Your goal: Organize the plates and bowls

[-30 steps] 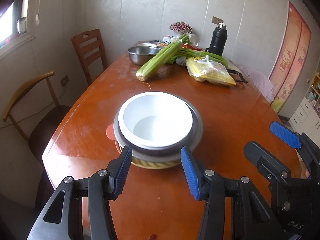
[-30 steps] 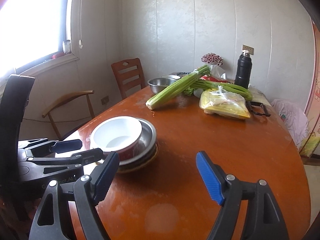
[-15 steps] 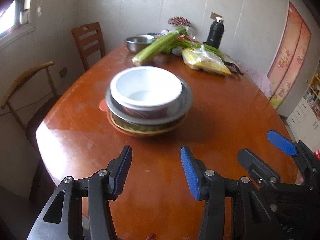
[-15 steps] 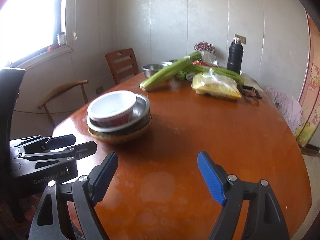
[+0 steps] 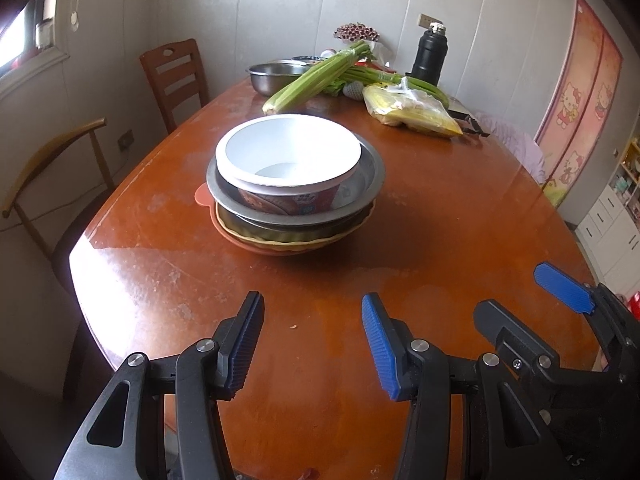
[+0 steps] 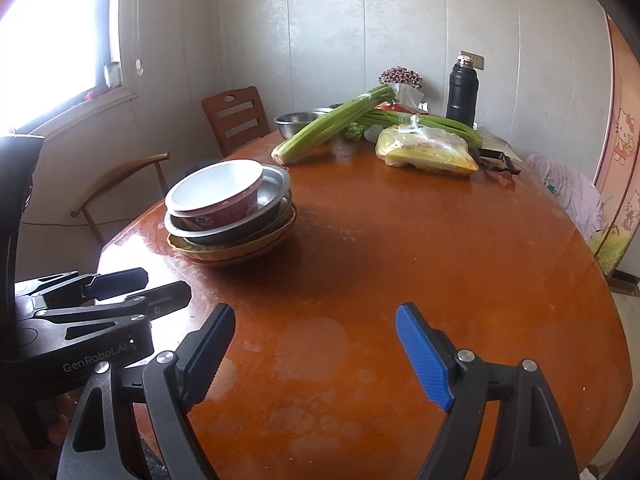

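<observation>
dishes sit nested on the tabletop (image 5: pixel 460 216), white bowl (image 5: pixel 288 156) in steel basin (image 5: pixel 372 168) over plates (image 6: pixel 248 252), biggest lowest for steadiness, while left hand-held gripper (image 5: pixel 312 344) and right hand-held gripper (image 6: pixel 316 352) hover apart, jaws parted, empty.

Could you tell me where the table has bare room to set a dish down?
Bare wood runs from the stacked bowls forward to both grippers, and right of the stack to the table edge. The far end is crowded: celery, steel bowl, yellow bag, flask.
</observation>
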`<state>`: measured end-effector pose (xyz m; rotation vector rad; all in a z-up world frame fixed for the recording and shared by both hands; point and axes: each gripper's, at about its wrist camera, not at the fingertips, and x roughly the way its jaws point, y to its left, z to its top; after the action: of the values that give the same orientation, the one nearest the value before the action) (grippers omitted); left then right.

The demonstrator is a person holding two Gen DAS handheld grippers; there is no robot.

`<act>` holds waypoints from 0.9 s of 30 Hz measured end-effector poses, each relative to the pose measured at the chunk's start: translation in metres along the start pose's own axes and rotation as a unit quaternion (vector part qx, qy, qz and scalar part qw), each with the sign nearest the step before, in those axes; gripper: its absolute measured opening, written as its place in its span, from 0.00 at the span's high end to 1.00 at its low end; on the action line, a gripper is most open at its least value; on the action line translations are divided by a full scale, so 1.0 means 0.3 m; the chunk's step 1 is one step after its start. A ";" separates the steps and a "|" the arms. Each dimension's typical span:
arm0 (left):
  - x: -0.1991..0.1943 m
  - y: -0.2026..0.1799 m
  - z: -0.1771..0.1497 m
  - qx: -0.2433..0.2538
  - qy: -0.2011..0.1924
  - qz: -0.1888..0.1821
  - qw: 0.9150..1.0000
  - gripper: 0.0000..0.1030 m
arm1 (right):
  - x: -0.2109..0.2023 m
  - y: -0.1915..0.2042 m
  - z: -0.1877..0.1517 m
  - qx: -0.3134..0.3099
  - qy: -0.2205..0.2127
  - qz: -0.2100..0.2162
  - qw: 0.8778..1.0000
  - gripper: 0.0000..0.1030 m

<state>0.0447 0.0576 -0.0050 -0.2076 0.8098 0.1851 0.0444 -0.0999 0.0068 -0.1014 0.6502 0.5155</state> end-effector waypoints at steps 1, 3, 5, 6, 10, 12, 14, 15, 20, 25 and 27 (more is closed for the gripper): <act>-0.001 0.002 -0.001 0.000 -0.001 0.002 1.000 0.49 | -0.001 0.005 0.000 -0.001 0.000 0.001 1.000 0.20; -0.001 0.007 0.000 -0.001 0.000 0.001 1.000 0.49 | -0.002 0.009 0.001 -0.003 -0.001 0.000 1.000 0.20; -0.002 0.009 0.000 -0.001 0.000 0.000 1.000 0.49 | -0.003 0.009 0.002 -0.001 -0.002 -0.002 1.000 0.20; -0.002 0.009 0.000 -0.001 0.001 -0.001 1.000 0.49 | -0.003 0.010 0.003 -0.001 -0.001 -0.003 1.000 0.20; -0.002 0.007 0.000 0.001 0.001 -0.001 1.000 0.49 | 0.000 0.011 0.003 -0.001 0.002 -0.006 1.000 0.20; -0.001 0.006 -0.001 0.002 0.002 0.000 1.000 0.49 | 0.001 0.013 0.003 -0.002 0.003 -0.006 1.000 0.20; 0.000 0.006 0.001 0.002 0.002 0.001 1.000 0.49 | 0.002 0.015 0.003 -0.003 0.003 -0.006 1.000 0.20; 0.000 0.006 0.001 0.002 0.002 0.001 1.000 0.49 | 0.003 0.016 0.003 -0.003 0.004 -0.005 1.000 0.20; -0.005 0.004 -0.002 0.003 -0.001 0.003 1.000 0.49 | 0.000 0.010 0.004 0.001 0.003 -0.007 1.000 0.20; -0.007 -0.003 -0.005 0.009 -0.001 0.008 1.000 0.49 | -0.003 0.013 0.001 -0.002 0.004 -0.007 1.000 0.20; -0.006 -0.004 -0.005 0.008 0.000 0.007 1.000 0.49 | -0.004 0.014 0.000 -0.002 0.004 -0.008 1.000 0.20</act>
<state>0.0428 0.0559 -0.0045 -0.1865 0.8132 0.1920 0.0416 -0.0966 0.0078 -0.1118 0.6559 0.5019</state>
